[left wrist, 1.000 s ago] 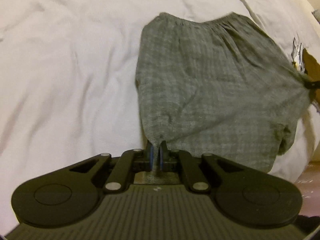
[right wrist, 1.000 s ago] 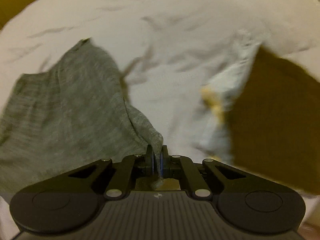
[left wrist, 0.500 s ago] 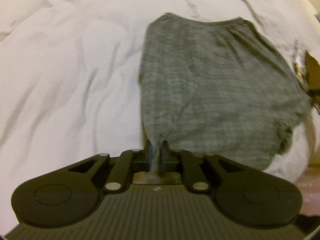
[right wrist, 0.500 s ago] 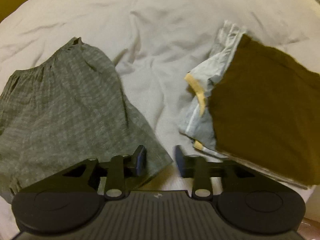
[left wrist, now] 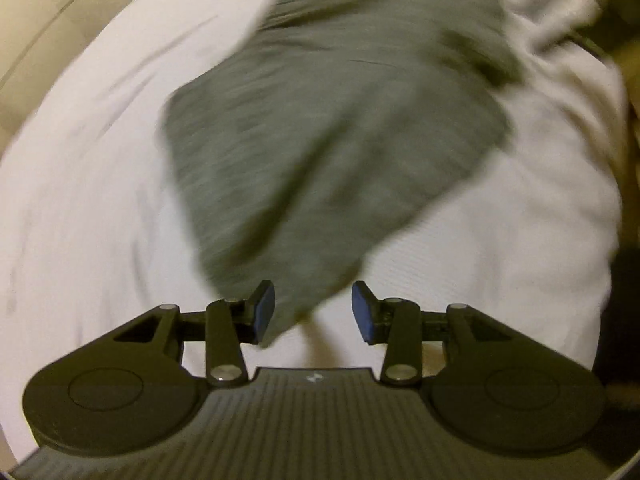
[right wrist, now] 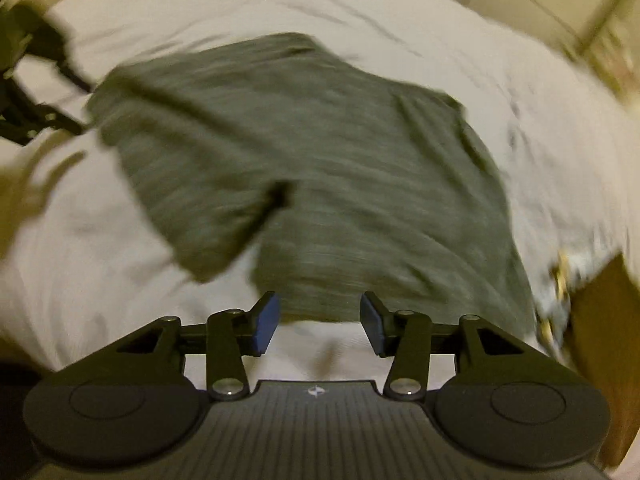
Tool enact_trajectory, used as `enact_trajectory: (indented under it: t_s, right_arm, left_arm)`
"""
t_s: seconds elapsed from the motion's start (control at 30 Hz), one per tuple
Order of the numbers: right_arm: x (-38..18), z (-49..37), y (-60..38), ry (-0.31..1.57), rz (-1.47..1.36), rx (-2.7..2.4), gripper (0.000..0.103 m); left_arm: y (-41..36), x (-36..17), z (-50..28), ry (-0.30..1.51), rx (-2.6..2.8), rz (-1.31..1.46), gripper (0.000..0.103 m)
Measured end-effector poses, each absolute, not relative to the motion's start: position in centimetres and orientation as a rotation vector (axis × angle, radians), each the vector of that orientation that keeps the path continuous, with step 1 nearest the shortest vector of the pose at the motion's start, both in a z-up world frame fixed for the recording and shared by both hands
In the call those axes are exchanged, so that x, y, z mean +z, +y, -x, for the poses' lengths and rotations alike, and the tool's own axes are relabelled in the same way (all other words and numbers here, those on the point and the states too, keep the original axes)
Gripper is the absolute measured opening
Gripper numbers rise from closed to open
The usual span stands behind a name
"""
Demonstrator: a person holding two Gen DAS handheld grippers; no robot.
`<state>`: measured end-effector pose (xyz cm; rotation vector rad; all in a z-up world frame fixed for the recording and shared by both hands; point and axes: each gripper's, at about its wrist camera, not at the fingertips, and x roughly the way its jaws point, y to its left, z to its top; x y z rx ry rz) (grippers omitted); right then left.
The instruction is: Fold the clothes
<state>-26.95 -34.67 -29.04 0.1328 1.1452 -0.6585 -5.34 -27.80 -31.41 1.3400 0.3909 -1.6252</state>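
A pair of grey shorts (left wrist: 340,120) lies spread on the white bed sheet (left wrist: 80,200), blurred by camera motion. My left gripper (left wrist: 313,314) is open, with a corner of the shorts lying between its blue pads but not clamped. In the right wrist view the same grey shorts (right wrist: 320,184) fill the middle. My right gripper (right wrist: 319,322) is open just short of the near hem, holding nothing. The left gripper's dark body (right wrist: 24,92) shows at the far left of that view.
A folded brown garment (right wrist: 604,320) on pale folded clothes lies at the right edge of the right wrist view. The white sheet (right wrist: 100,280) surrounds the shorts. Beige furniture or wall (left wrist: 40,20) lies beyond the bed.
My left gripper has opened and let go of the shorts' corner. Both grippers have swung quickly to new angles; the right one, open half a second ago, now faces the shorts' hem.
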Motion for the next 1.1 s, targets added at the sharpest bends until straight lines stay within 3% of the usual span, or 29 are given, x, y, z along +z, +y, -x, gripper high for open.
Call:
enact_trajectory:
  t_s: [0.27, 0.43, 0.67, 0.77, 0.8, 0.83, 0.87, 0.93, 1.1]
  right_arm:
    - [-31.4, 22.3, -30.2, 1.157, 0.060, -0.546, 0.048]
    - [-31.8, 24.1, -35.0, 0.997, -0.564, -0.678, 0.049]
    - [-35.0, 26.4, -39.3, 0.797, -0.929, -0.738, 0.049]
    - [-36.5, 27.0, -40.4, 0.738, -1.010, -0.719, 0.049]
    - [-36.7, 27.2, -40.7, 0.724, -1.041, -0.708, 0.049]
    - [-36.9, 27.4, -41.0, 0.711, -1.074, -0.696, 0.046]
    - [-37.0, 27.7, -41.3, 0.697, -1.107, -0.684, 0.038]
    - [-36.8, 28.1, -41.8, 0.694, -1.174, -0.656, 0.006]
    - [-33.2, 29.2, -41.1, 0.719, -1.236, -0.596, 0.004]
  left_arm:
    - [-25.2, -34.2, 4.7, 0.094, -1.616, -1.442, 0.041]
    - [-26.7, -31.5, -2.7, 0.638, -1.587, -1.064, 0.046]
    - [-30.4, -33.3, -8.0, 0.980, -1.535, -0.732, 0.046]
    - [-31.7, -34.9, -8.7, 1.078, -1.539, -0.688, 0.040]
    - [-31.8, -34.9, -9.0, 1.104, -1.543, -0.666, 0.031]
    - [-31.9, -34.9, -9.3, 1.131, -1.549, -0.640, 0.015]
    - [-31.8, -34.6, -9.6, 1.154, -1.558, -0.620, 0.007]
    - [-31.4, -33.7, -10.0, 1.182, -1.572, -0.604, 0.003]
    - [-30.3, -30.0, -11.2, 1.212, -1.588, -0.602, 0.003]
